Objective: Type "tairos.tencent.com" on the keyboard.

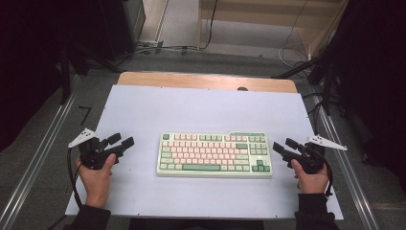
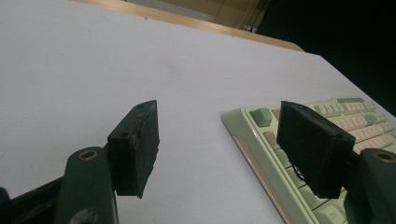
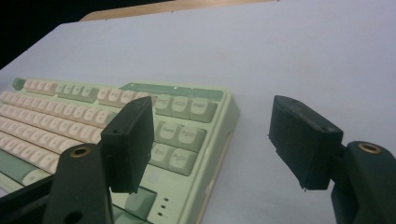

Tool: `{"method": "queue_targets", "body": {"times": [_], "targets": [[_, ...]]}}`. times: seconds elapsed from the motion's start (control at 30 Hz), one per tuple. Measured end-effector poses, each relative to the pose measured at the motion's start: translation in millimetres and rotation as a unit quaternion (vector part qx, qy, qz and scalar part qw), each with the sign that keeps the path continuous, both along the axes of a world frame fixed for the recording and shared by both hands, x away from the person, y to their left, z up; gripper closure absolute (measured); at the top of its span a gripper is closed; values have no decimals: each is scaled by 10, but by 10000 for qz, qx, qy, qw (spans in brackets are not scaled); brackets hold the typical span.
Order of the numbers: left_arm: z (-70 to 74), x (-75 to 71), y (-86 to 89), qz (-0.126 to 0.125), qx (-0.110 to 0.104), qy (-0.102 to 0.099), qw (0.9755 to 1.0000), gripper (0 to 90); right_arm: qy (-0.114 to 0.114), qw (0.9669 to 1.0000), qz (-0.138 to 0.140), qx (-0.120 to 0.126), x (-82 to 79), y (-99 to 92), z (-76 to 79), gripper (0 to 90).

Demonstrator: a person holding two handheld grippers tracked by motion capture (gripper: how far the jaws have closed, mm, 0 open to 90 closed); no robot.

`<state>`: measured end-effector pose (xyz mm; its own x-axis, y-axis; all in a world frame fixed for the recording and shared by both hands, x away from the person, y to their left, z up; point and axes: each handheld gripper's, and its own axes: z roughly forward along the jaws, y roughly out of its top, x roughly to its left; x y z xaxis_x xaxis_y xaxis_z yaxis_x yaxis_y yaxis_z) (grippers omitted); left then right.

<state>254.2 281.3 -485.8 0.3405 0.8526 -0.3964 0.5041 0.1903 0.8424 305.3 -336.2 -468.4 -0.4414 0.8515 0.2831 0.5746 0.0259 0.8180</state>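
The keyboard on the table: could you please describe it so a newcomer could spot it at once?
On the white table top, look near the middle, between the left gripper and the right gripper. The keyboard lies flat there, a pale green case with pink and green keys, the sole coloured thing on the sheet.

A white sheet (image 1: 191, 110) covers most of the wooden tabletop (image 1: 206, 80), leaving a bare strip along the far edge. Metal rails (image 1: 40, 158) run along both sides over grey floor (image 1: 191, 60). Beyond, cables (image 1: 158, 48) trail past pale wooden furniture (image 1: 268, 19).
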Motion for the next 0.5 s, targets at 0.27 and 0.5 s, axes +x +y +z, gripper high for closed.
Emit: {"method": "queue_targets", "body": {"times": [0.27,0.5], "targets": [[-14,15,29,83,18,57,9999,307,53,9995,-298,20,-3,-206,-36,291],[-38,37,69,189,68,159,9997,308,92,9985,-542,35,6,-370,-72,292]]}}
